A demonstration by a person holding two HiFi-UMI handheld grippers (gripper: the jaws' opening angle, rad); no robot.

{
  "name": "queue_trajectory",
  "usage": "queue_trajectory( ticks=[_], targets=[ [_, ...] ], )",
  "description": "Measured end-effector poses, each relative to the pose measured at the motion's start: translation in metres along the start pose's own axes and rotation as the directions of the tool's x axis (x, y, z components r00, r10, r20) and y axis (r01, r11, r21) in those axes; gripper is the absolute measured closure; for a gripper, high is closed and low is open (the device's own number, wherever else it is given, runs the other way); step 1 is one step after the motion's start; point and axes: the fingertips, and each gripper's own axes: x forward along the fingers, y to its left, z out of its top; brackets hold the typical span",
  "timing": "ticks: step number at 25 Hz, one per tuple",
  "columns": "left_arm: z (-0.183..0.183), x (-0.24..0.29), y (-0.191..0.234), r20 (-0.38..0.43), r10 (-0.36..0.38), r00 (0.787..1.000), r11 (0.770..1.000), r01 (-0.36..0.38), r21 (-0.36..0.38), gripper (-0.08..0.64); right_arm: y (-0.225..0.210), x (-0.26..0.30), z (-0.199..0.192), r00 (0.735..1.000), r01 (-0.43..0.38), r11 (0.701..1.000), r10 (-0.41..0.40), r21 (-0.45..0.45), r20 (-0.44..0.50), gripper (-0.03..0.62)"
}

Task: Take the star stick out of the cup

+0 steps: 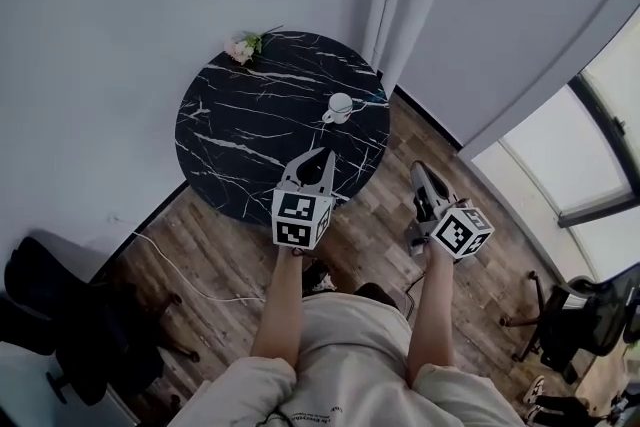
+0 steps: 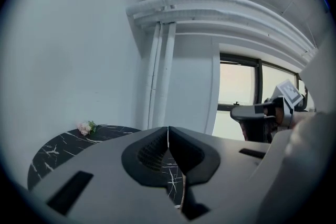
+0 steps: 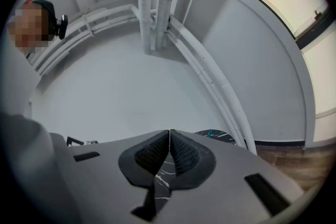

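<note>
The white cup stands near the desk's far right edge; we cannot make out the star stick in it. Our left tool, jaws together and empty, is nearer, with the cup just ahead. The right tool, equally closed, hangs beyond the desk's right edge.

Cup contents too small to tell; chair cut off at left edge.

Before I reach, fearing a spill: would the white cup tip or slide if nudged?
It probably slides rather than tips: the white cup looks squat, and the black marble-look table looks smooth. Its side handle could make it swivel when pushed.
</note>
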Motion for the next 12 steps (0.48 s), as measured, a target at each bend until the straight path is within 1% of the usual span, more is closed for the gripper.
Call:
queue_trajectory(
  ticks=[2,4,5,8,12],
  targets=[
    [-0.001,0.006,0.001,0.0,-0.012,1.0,1.0,0.012,-0.002,0.537,0.006,0.01,0.012,1.0,-0.016,1.0,0.016,-0.008,0.017,0.557],
    [-0.002,0.012,0.006,0.003,-0.018,1.0,1.0,0.018,-0.014,0.537,0.008,0.018,0.012,1.0,-0.014,1.0,0.014,-0.008,0.007,0.557],
    [-0.002,0.015,0.008,0.004,-0.024,1.0,1.0,0.024,-0.017,0.537,0.007,0.019,0.012,1.0,-0.013,1.0,0.013,0.016,0.009,0.557],
    [0.001,0.026,0.009,0.005,-0.055,0.998,0.998,0.055,-0.009,0.537,-0.003,0.017,0.02,0.998,-0.001,0.996,-0.004,0.093,0.055,0.557],
    [0.007,0.031,0.028,0.007,-0.049,0.999,0.999,0.049,-0.009,0.537,-0.011,0.033,0.026,0.997,0.024,0.993,-0.032,0.117,0.074,0.557]
  ],
)
